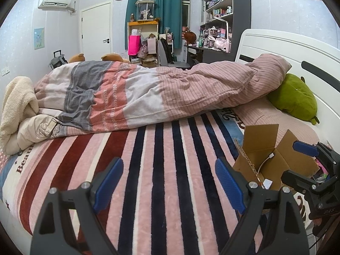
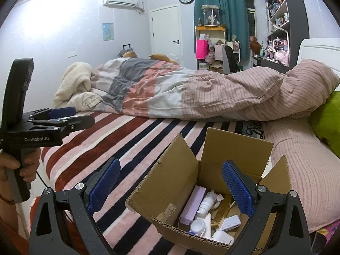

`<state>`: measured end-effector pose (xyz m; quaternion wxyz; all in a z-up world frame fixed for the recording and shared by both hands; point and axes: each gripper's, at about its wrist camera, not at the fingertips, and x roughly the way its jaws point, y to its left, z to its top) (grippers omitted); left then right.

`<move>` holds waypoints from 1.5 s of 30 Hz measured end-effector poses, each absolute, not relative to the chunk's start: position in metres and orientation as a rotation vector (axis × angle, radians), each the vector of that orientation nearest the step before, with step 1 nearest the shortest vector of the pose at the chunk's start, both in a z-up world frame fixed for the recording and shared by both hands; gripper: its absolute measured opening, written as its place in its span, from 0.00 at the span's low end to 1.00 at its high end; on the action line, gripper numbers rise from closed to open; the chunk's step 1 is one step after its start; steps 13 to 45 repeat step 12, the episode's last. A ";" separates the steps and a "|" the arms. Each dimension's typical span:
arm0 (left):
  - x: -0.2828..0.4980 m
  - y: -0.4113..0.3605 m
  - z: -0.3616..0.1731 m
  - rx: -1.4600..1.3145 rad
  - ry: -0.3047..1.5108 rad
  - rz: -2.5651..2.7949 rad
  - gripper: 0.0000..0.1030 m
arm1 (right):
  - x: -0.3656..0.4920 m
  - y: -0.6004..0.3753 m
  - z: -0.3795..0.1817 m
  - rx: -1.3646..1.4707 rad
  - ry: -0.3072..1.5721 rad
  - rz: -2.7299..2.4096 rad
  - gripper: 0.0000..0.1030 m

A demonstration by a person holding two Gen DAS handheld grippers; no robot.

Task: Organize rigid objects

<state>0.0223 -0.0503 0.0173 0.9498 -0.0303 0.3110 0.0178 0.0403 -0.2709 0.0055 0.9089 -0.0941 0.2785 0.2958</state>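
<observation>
An open cardboard box (image 2: 180,182) stands on the striped blanket (image 2: 136,148) of a bed. It holds a lilac box (image 2: 192,205), a white pump bottle (image 2: 207,204), a round white jar (image 2: 197,226) and white chargers (image 2: 230,223). My right gripper (image 2: 170,188) is open and empty, hovering over the box's left side. My left gripper (image 1: 169,183) is open and empty over bare blanket, left of the box (image 1: 261,148), where a white cable (image 1: 265,161) shows. The right gripper (image 1: 306,148) appears in the left wrist view beyond the box.
A rumpled duvet (image 1: 148,93) lies across the far half of the bed. A green plush (image 1: 295,97) rests against the white headboard (image 1: 297,48). A cream blanket (image 1: 17,106) is bunched at the left. Shelves, a desk and a door stand beyond.
</observation>
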 end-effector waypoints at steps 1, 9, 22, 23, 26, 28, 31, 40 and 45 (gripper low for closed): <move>0.022 -0.049 0.017 -0.061 0.633 0.036 0.84 | 0.041 -0.270 0.006 -0.194 0.574 0.612 0.94; 0.021 -0.046 0.017 -0.062 0.631 0.038 0.84 | 0.043 -0.269 0.006 -0.192 0.578 0.620 0.94; 0.021 -0.044 0.017 -0.062 0.630 0.040 0.84 | 0.043 -0.269 0.006 -0.192 0.577 0.621 0.94; 0.021 -0.044 0.017 -0.062 0.630 0.040 0.84 | 0.043 -0.269 0.006 -0.192 0.577 0.621 0.94; 0.021 -0.044 0.017 -0.062 0.630 0.040 0.84 | 0.043 -0.269 0.006 -0.192 0.577 0.621 0.94; 0.021 -0.044 0.017 -0.062 0.630 0.040 0.84 | 0.043 -0.269 0.006 -0.192 0.577 0.621 0.94; 0.021 -0.044 0.017 -0.062 0.630 0.040 0.84 | 0.043 -0.269 0.006 -0.192 0.577 0.621 0.94; 0.021 -0.044 0.017 -0.062 0.630 0.040 0.84 | 0.043 -0.269 0.006 -0.192 0.577 0.621 0.94; 0.021 -0.044 0.017 -0.062 0.630 0.040 0.84 | 0.043 -0.269 0.006 -0.192 0.577 0.621 0.94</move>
